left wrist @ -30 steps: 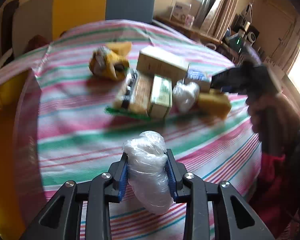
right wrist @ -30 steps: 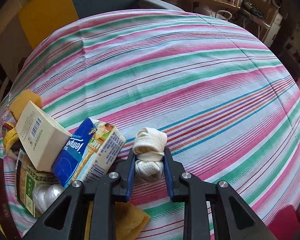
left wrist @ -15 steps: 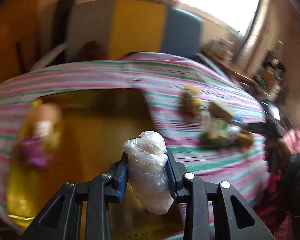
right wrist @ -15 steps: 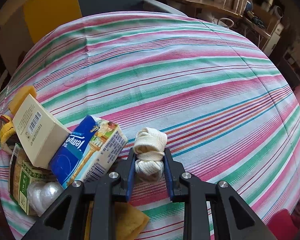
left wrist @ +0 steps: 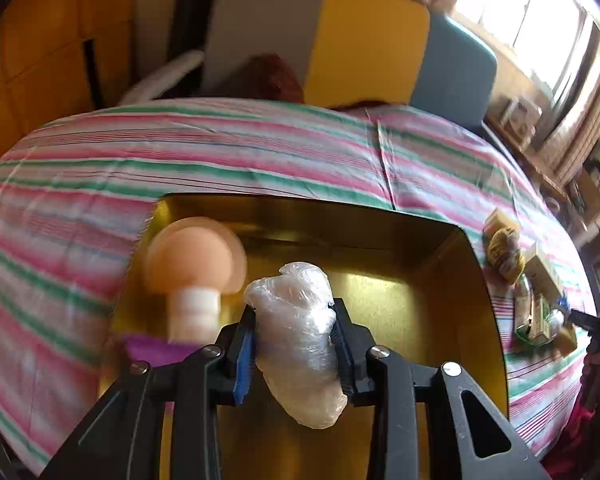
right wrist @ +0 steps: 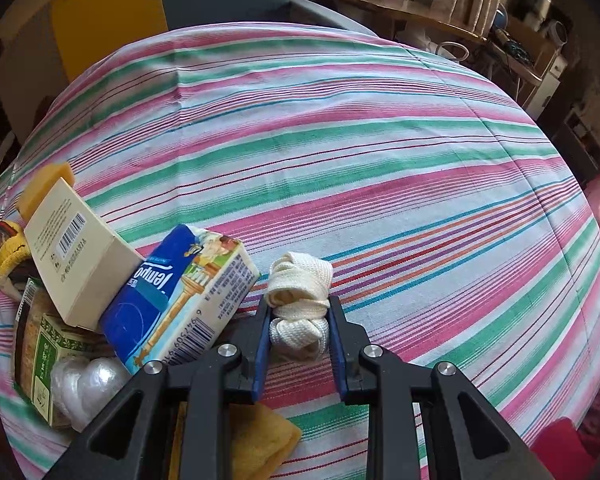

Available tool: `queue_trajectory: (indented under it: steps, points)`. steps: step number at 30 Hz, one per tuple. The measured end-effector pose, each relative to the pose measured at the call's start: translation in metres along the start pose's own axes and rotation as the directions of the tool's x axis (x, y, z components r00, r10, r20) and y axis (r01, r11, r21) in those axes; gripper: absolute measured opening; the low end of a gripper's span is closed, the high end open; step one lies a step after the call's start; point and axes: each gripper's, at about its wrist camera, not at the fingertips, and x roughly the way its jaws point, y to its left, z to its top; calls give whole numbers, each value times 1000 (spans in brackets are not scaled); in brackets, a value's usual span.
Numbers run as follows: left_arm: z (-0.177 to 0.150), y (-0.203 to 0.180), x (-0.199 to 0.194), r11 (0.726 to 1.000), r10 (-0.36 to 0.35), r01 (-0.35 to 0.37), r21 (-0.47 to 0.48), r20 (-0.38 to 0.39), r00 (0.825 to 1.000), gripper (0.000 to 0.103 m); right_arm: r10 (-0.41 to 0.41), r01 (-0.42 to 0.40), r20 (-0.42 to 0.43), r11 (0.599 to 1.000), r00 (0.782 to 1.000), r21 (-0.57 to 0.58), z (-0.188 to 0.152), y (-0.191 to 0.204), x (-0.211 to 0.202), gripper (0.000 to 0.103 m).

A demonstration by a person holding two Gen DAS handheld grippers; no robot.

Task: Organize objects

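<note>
Plastic bundle (left wrist: 300, 332), a clear crumpled wad, is pinched between the blue pads of the left gripper (left wrist: 295, 354) and hangs over the yellow tray (left wrist: 452, 320). Only the left wrist view shows this tray; inside it, at its left side, lies a blurred doll-like toy (left wrist: 192, 280) with a peach round head and a purple part below. Far right in that view the pile of other objects (left wrist: 528, 292) is small and unclear.

The right wrist view shows that pile closely: a cream box (right wrist: 76, 252) with a barcode leans on a blue tissue pack (right wrist: 176, 304), with a green box (right wrist: 46, 364) below. The right gripper (right wrist: 300, 340) is closed on a white knotted rope (right wrist: 300, 304), just beside the tissue pack, above the striped tablecloth (right wrist: 380, 160).
</note>
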Motion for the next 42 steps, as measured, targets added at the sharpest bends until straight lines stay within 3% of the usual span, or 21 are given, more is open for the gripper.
queue_trajectory:
  steps: [7,12,14,19,25,33,38,42]
  points:
    - [19,3,39,997,68,-68,23,-10,998,34,0,0,0,1000,1000,-3,0,0,0,26]
    - [23,5,49,996,86,-85,33,-13,996,42,-4,4,0,1000,1000,-8,0,0,1,26]
    - [22,3,44,994,102,-102,41,2,995,48,-4,4,1,1000,1000,-8,0,0,1,26]
    - [11,-1,8,990,136,-138,30,70,988,48,-7,7,2,1000,1000,-12,0,1,0,26]
    - [-32,-19,-46,991,126,-131,26,142,982,49,-19,19,5,999,1000,-26,-1,3,0,26]
    - [-78,-43,-71,993,96,-105,61,136,986,50,-37,38,19,998,999,-49,-3,7,-2,26]
    - [-90,-45,-68,996,76,-80,38,106,991,50,-39,40,25,998,999,-50,-4,7,-2,26]
    - [-97,-45,-69,994,98,-102,35,103,990,50,-36,37,26,998,999,-41,-4,6,-3,26]
